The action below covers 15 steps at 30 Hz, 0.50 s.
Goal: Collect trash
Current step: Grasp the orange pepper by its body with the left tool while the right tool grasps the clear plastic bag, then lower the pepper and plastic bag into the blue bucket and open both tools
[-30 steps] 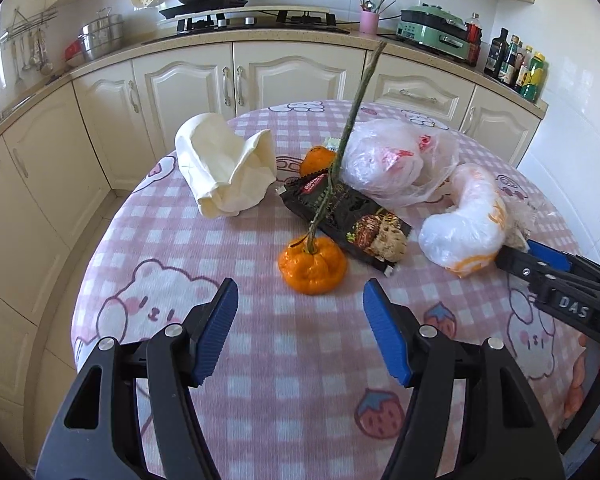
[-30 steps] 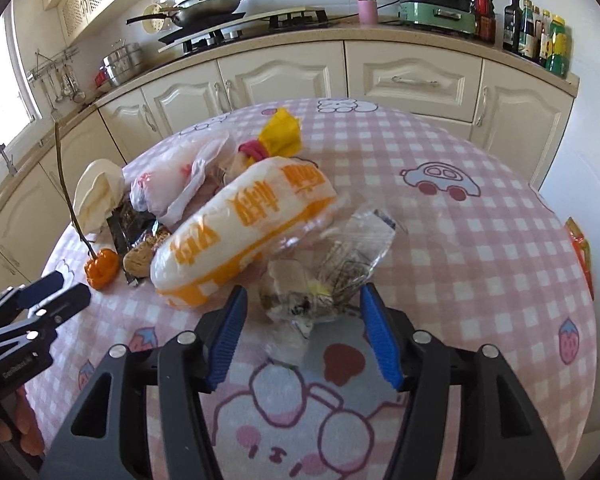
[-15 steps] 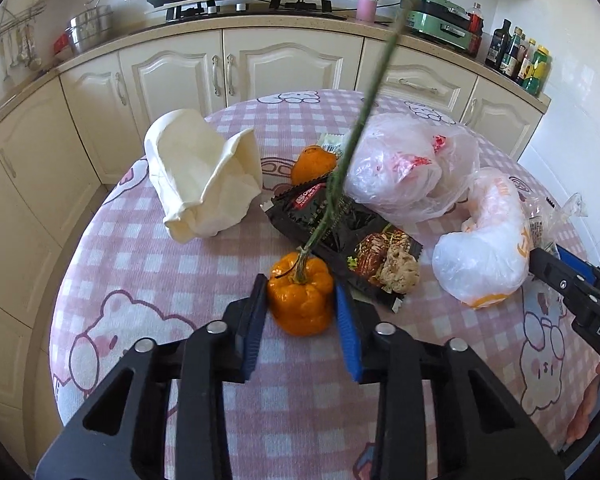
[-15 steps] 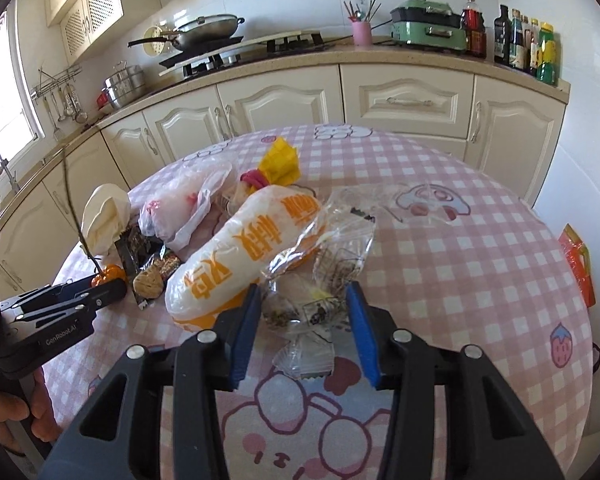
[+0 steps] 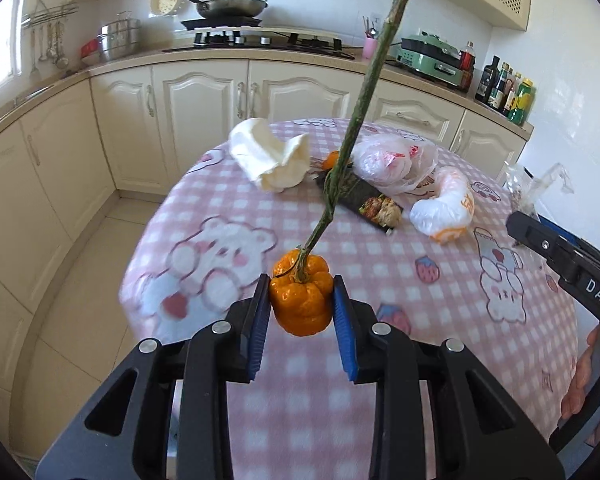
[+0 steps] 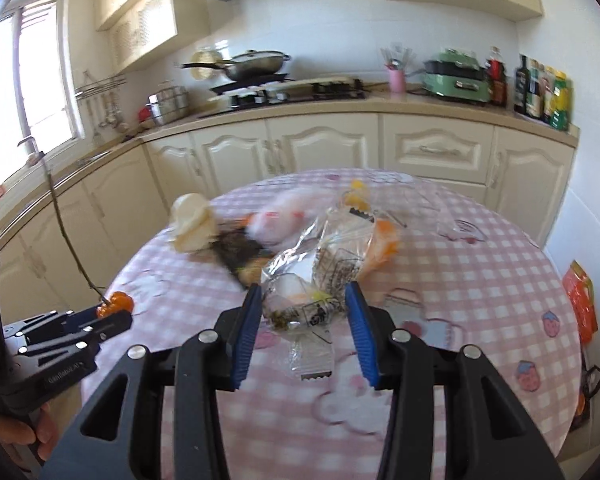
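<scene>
My left gripper (image 5: 301,306) is shut on a small orange pumpkin (image 5: 301,300) with a long green stem (image 5: 360,108) and holds it lifted above the table's near edge. My right gripper (image 6: 302,312) is shut on a crumpled clear plastic wrapper (image 6: 308,280), also raised off the table. The right gripper shows at the right in the left wrist view (image 5: 560,260). On the pink checked tablecloth (image 5: 380,264) lie a cream cloth bag (image 5: 270,156), a dark snack packet (image 5: 368,200), a clear bag (image 5: 392,160) and a white-and-orange bag (image 5: 446,210).
Cream kitchen cabinets (image 5: 204,100) ring the table at the back and left. A stove with a pan (image 5: 232,4), a green appliance (image 5: 432,54) and bottles (image 5: 508,92) stand on the counter. An orange packet (image 6: 578,300) lies on the floor at the right.
Both grippers have closed and lifted: the left raised the pumpkin off the table and drew it back, the right raised the clear wrapper. The views have tilted up.
</scene>
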Each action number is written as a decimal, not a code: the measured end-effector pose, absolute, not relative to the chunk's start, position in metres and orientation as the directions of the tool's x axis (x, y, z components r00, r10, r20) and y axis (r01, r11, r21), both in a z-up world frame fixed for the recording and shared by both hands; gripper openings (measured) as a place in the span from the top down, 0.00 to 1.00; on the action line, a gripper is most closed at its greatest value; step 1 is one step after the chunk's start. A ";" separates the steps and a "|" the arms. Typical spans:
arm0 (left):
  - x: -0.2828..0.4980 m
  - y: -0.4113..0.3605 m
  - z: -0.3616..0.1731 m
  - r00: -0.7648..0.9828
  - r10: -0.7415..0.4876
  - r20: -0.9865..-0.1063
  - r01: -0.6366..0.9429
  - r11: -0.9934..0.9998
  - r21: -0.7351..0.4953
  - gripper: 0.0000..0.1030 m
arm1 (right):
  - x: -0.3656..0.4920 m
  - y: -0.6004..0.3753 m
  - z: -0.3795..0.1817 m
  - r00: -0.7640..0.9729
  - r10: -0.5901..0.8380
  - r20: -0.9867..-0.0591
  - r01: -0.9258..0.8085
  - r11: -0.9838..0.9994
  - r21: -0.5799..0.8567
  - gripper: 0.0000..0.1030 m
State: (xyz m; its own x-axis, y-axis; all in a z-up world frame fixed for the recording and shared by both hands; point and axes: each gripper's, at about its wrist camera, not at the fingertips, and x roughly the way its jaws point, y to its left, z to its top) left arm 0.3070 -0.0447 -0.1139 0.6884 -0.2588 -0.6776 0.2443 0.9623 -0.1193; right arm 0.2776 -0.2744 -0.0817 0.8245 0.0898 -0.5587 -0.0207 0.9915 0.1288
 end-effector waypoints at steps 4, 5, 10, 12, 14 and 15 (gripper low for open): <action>0.281 -0.007 -0.109 0.711 -0.233 -0.663 0.201 0.972 -0.126 0.73 | 0.270 -0.216 -0.075 0.814 0.180 -0.552 -0.135 0.983 0.122 0.59; 0.276 0.001 -0.109 0.716 -0.227 -0.661 0.191 0.973 -0.127 0.73 | 0.269 -0.203 -0.074 0.808 0.200 -0.554 -0.160 0.980 0.122 0.59; 0.251 0.053 -0.113 0.733 -0.171 -0.658 0.109 0.985 -0.135 0.73 | 0.266 -0.124 -0.081 0.755 0.304 -0.580 -0.301 0.948 0.105 0.59; 0.244 0.077 -0.119 0.734 -0.140 -0.664 0.063 0.988 -0.139 0.73 | 0.264 -0.094 -0.085 0.731 0.340 -0.592 -0.352 0.931 0.100 0.59; 0.237 0.100 -0.127 0.730 -0.112 -0.674 0.014 0.989 -0.149 0.73 | 0.263 -0.066 -0.092 0.703 0.368 -0.608 -0.401 0.912 0.088 0.59; 0.235 0.110 -0.131 0.727 -0.098 -0.679 -0.007 0.989 -0.150 0.73 | 0.262 -0.051 -0.096 0.688 0.383 -0.616 -0.425 0.901 0.086 0.59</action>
State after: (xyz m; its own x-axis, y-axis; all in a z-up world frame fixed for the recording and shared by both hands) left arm 0.2348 0.1096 -0.1308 0.7273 -0.0980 -0.6793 -0.0066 0.9887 -0.1497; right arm 0.2625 -0.0510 -0.0964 0.6881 0.3831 -0.6162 -0.4251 0.9011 0.0856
